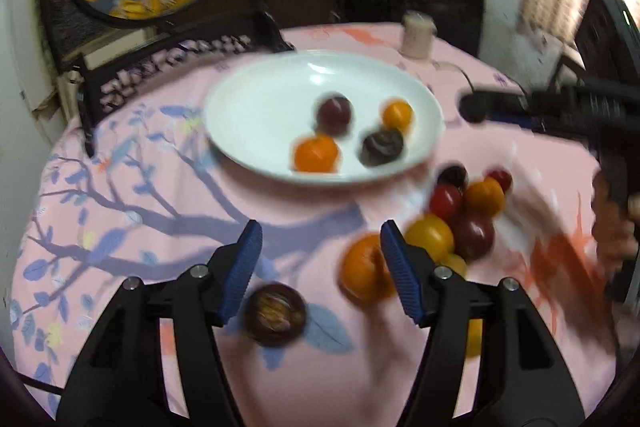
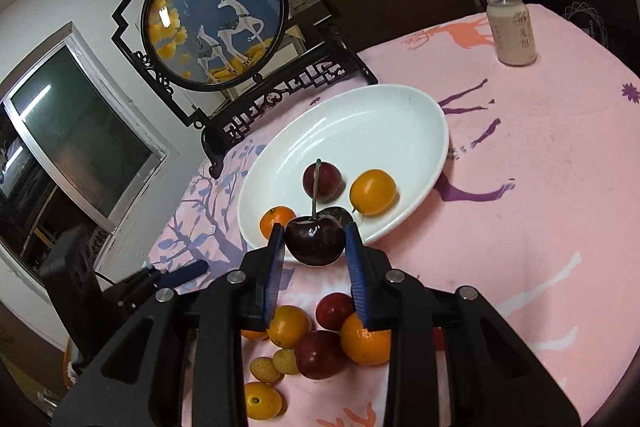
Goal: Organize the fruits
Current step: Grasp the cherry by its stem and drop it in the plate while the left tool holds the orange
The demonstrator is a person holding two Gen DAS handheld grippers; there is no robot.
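The right gripper (image 2: pixel 315 241) pinches a cherry (image 2: pixel 315 241) at its fingertips; it could slip before the plate (image 2: pixel 420 163). The left gripper (image 1: pixel 320 255) is open, empty.

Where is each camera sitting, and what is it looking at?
Left wrist: sits on the left tool, looking down its open, empty fingers at the white plate and loose fruit; the person's other hand shows at the right.
Right wrist: sits on the right tool, looking past the dark cherry it grips toward the plate; only the tool's own arms show.
Both share the plate, pink tablecloth, deer picture and can.
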